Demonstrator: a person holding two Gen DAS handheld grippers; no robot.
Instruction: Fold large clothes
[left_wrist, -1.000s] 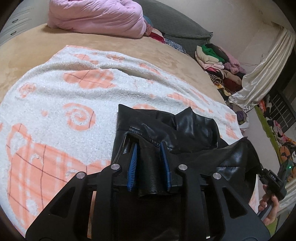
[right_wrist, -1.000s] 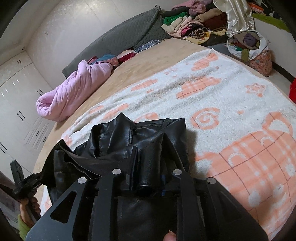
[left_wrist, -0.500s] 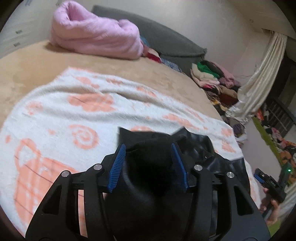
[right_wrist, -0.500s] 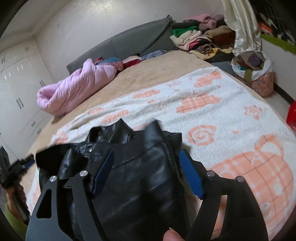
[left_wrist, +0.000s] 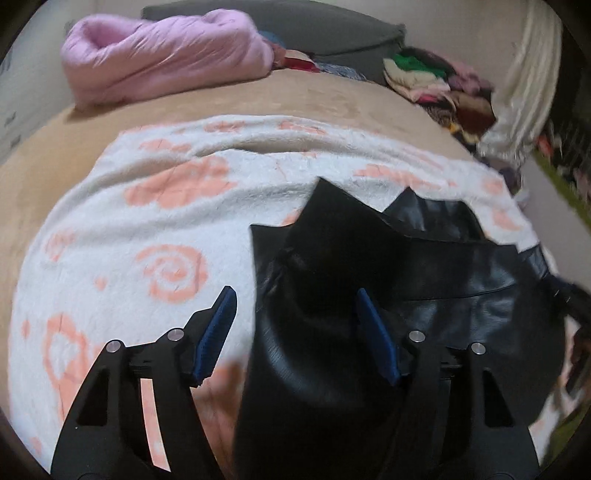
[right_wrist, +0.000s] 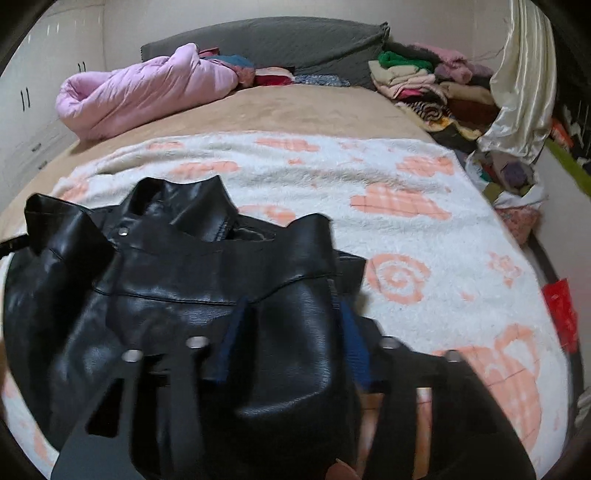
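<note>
A black leather jacket lies bunched on a white blanket with orange hearts and swirls. My left gripper is open wide; a fold of the jacket lies loose between its blue pads. In the right wrist view the jacket fills the lower left. My right gripper is open too, its blue pads standing either side of a hump of jacket without pinching it. The view is blurred.
The blanket covers a tan bed. A pink quilt and a grey headboard cushion are at the far end. Piled clothes and a cream curtain stand at the right.
Both grippers were shut on jacket folds a second ago. Both have opened wide and let the jacket go; both cameras have tilted up and pulled back a little.
</note>
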